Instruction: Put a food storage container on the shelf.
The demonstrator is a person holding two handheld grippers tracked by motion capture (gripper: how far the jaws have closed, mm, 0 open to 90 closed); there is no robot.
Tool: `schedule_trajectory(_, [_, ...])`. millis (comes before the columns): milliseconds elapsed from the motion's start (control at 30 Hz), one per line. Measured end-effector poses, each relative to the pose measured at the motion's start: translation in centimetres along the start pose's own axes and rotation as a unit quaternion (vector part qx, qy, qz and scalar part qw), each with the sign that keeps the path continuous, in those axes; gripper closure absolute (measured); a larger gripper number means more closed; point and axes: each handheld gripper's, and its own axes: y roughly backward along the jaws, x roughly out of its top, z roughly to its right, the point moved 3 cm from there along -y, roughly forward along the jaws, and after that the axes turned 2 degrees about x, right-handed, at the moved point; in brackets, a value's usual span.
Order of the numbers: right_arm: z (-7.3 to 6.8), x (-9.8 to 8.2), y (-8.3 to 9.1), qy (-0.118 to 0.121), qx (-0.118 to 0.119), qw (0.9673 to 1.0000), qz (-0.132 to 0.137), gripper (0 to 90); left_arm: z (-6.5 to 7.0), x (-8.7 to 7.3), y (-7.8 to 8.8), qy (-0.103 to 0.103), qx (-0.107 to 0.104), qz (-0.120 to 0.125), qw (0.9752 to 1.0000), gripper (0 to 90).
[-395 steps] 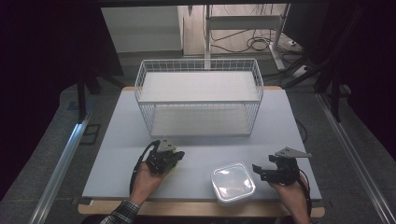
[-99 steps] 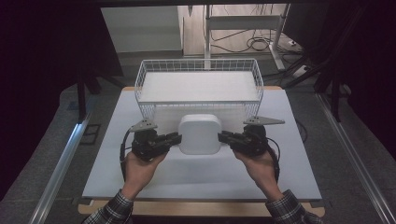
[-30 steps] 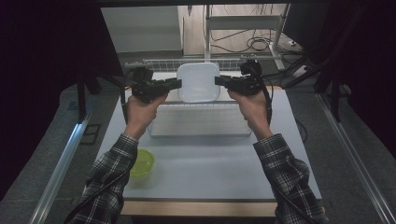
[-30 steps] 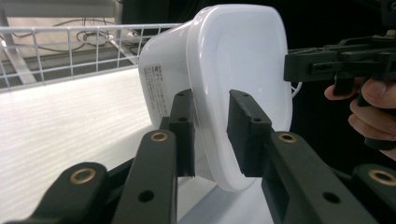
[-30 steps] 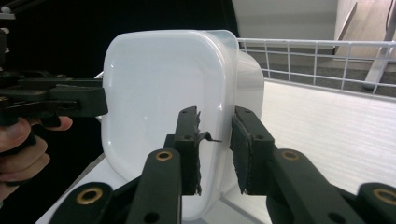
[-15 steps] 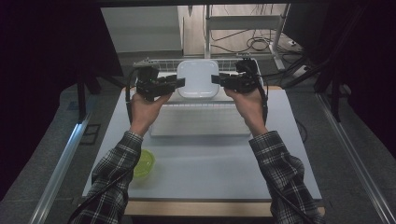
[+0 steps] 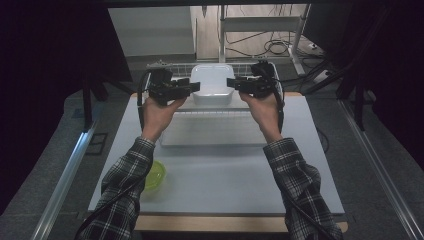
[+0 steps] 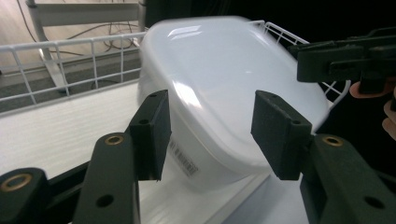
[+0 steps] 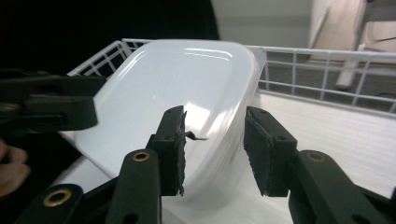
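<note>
Left gripper [image 7: 192,87]: over the near-left part of the basket [image 7: 165,65], held up in the person's left hand [image 7: 159,109]; its tips reach the tub's left edge. Its jaws have just been opening and now stand parted, with the tub's rim in the gap between them; in the left gripper view the pads [image 8: 152,133] stand clear of the plastic, so the hold is let go.

Right gripper [image 7: 235,82]: opposite the left one, across the tub, in the right hand [image 7: 262,107]. Its jaws have also just been opening; in the right gripper view [image 9: 212,144] the tub's edge runs between the pads, the left pad [image 9: 175,144] just beside the rim and the right one apart from it. No squeeze shows; it reads as released.

Tub [image 7: 212,85]: white, rounded-square, lid on. It sits between the two grippers, inside the basket, tilted, its lower corner down on the basket's floor just ahead of the left gripper [image 8: 205,144]. Seen from the left gripper the tub [image 8: 219,88] is blurred along its upper edge.

Basket: white wire, under and beyond both grippers; its far wall [image 9: 322,63] rises behind the tub.

Bowl [image 7: 155,175]: green, well behind the left gripper, beside the left sleeve on the table [image 7: 225,185].

Sleeves: plaid, both forearms stretched forward from the near edge.
</note>
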Motion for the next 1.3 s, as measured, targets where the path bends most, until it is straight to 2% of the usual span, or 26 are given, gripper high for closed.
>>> schedule_trajectory(67, [-0.3, 0.0, -0.4, 0.009, -0.018, 0.9998, 0.003, 60.2, -0.2, 0.1, -0.2, -0.003, 0.006, 0.0, 1.0, 46.7])
schedule_trajectory(200, [-0.4, 0.2, -0.8, 0.02, -0.03, 0.9993, 0.007, 60.4, -0.5, 0.2, -0.3, 0.001, 0.005, -0.004, 1.0, 43.9])
schedule_trajectory(300, [-0.5, 0.1, -0.8, 0.018, -0.031, 0.9993, 0.009, 60.4, -0.6, 0.2, -0.4, 0.002, 0.004, 0.0, 1.0, 43.3])
schedule_trajectory(633, [-0.5, 0.0, -0.7, 0.014, -0.025, 0.9996, 0.01, 59.6, -0.9, 0.5, -0.9, 0.005, 0.021, 0.007, 0.9997, 43.4])
schedule_trajectory(667, [-0.5, 0.0, -0.6, 0.012, -0.024, 0.9996, 0.011, 58.2, -0.8, 0.6, -0.8, -0.006, 0.035, 0.006, 0.9994, 43.0])
schedule_trajectory(733, [-0.5, -0.1, -0.4, 0.015, -0.02, 0.9996, 0.013, 55.5, -0.7, 0.6, -0.7, -0.011, 0.039, 0.005, 0.9992, 40.0])
schedule_trajectory(767, [-0.5, -0.1, -0.2, 0.015, -0.015, 0.9997, 0.015, 53.7, -0.7, 0.6, -0.3, -0.01, 0.029, 0.003, 0.9995, 38.0])
schedule_trajectory(833, [-0.6, -0.2, 0.0, 0.018, -0.01, 0.9997, 0.015, 51.7, -0.6, 0.6, -0.1, -0.011, 0.022, 0.007, 0.9997, 36.0])
schedule_trajectory(867, [-0.8, -0.5, 0.4, 0.022, 0.002, 0.9996, 0.016, 47.0, -0.5, 0.5, 0.1, -0.008, 0.017, 0.011, 0.9998, 31.1])
schedule_trajectory(933, [-0.9, -0.8, 0.8, 0.028, 0.011, 0.9995, 0.012, 42.3, 0.0, 0.2, 0.9, -0.013, 0.004, 0.015, 0.9998, 26.0])
schedule_trajectory(1033, [-1.1, -1.6, 1.4, 0.036, 0.019, 0.9991, 0.01, 36.8, 0.6, -0.3, 1.6, -0.023, 0.0, 0.008, 0.9997, 16.9])
schedule_trajectory(1200, [-1.2, -2.7, 2.2, 0.047, 0.026, 0.9985, 0.01, 29.8, 1.3, -1.3, 2.5, -0.041, -0.005, -0.002, 0.9992, 10.6])
schedule_trajectory(1300, [-1.3, -3.9, 2.8, 0.054, 0.034, 0.9979, 0.007, 26.1, 2.1, -2.6, 3.3, -0.062, -0.01, -0.009, 0.998, 8.9])
